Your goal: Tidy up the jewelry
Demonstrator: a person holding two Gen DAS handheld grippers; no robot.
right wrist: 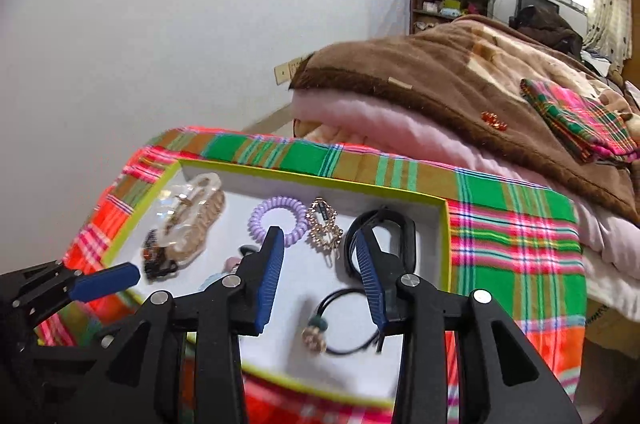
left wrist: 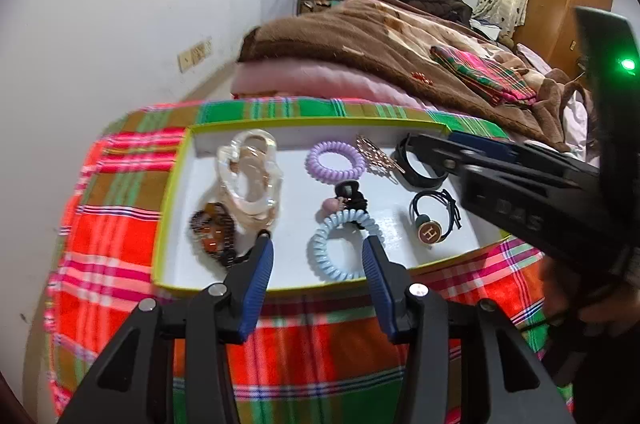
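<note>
The shallow white cardboard tray with yellow-green rim (left wrist: 176,176) looks matt, resting on woven red-and-green plaid cloth (left wrist: 108,224). The clear plastic hair claw (left wrist: 248,176) is glossy, the gold metal chain clip (right wrist: 324,228) shiny. The brown blanket (left wrist: 360,40) looks fuzzy.

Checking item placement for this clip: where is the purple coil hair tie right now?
The purple coil hair tie lies inside the white tray, toward its far wall, between the clear claw clip and the gold clip.

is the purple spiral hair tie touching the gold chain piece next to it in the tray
Touching. In the right wrist view the purple spiral hair tie meets the gold chain piece with no white tray floor showing between them.
</note>
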